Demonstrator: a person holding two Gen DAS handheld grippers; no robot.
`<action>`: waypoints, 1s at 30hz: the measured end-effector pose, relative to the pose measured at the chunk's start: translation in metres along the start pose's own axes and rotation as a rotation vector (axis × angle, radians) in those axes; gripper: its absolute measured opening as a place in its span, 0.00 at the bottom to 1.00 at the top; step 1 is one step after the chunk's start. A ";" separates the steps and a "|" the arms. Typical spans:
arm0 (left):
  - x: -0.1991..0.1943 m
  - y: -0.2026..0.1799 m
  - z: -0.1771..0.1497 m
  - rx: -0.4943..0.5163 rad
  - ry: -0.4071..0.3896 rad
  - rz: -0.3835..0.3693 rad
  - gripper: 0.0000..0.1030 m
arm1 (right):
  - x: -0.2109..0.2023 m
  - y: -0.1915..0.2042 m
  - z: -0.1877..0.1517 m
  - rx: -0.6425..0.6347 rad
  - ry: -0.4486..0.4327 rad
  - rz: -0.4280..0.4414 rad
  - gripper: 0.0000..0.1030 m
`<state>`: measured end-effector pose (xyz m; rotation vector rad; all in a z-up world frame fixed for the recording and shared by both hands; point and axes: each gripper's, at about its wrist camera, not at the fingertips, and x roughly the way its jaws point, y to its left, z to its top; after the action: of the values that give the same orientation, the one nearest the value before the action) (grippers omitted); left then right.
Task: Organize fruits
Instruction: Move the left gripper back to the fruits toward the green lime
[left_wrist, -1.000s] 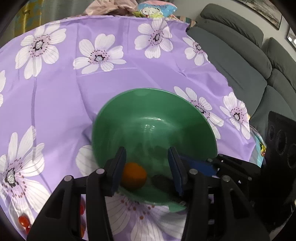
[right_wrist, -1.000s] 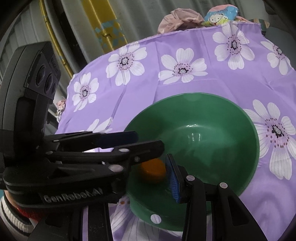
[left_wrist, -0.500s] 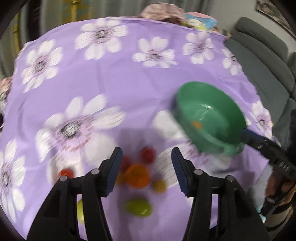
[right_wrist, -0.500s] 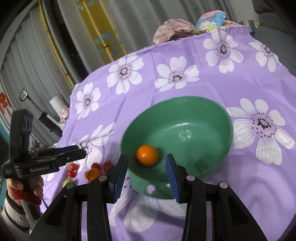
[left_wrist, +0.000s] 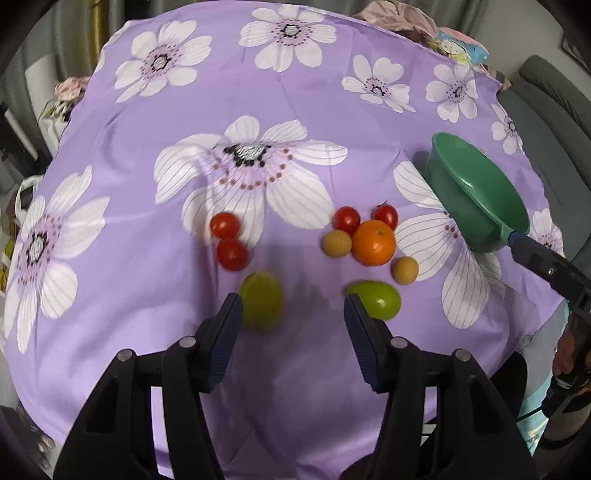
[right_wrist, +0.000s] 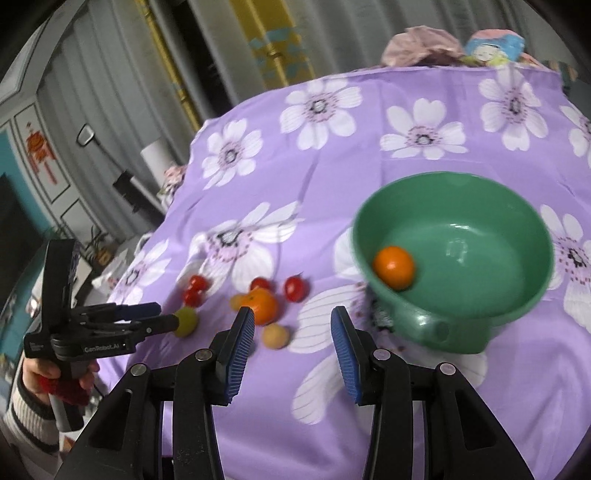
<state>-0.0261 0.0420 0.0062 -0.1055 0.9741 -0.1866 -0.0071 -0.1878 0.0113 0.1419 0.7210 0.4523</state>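
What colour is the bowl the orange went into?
Green. The bowl shows best in the right wrist view, with one orange inside.

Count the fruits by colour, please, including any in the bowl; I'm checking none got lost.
Red tomatoes: 4
Orange fruits, one on the cloth, one in the green bowl: 2
Tan round fruits: 2
Green fruits: 2
Total: 10

1 orange in bowl, bowl right of fruit cluster on tablecloth
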 end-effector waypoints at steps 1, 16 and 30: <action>-0.001 0.003 -0.002 -0.007 -0.001 -0.005 0.55 | 0.002 0.003 -0.001 -0.007 0.007 0.004 0.42; -0.002 0.011 -0.014 -0.032 -0.003 -0.091 0.55 | 0.034 0.039 -0.014 -0.067 0.127 0.037 0.42; 0.022 -0.018 0.003 -0.004 0.051 -0.272 0.54 | 0.072 0.046 -0.032 -0.081 0.256 0.052 0.42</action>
<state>-0.0137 0.0201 -0.0075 -0.2382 1.0089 -0.4383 0.0036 -0.1155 -0.0432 0.0267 0.9501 0.5547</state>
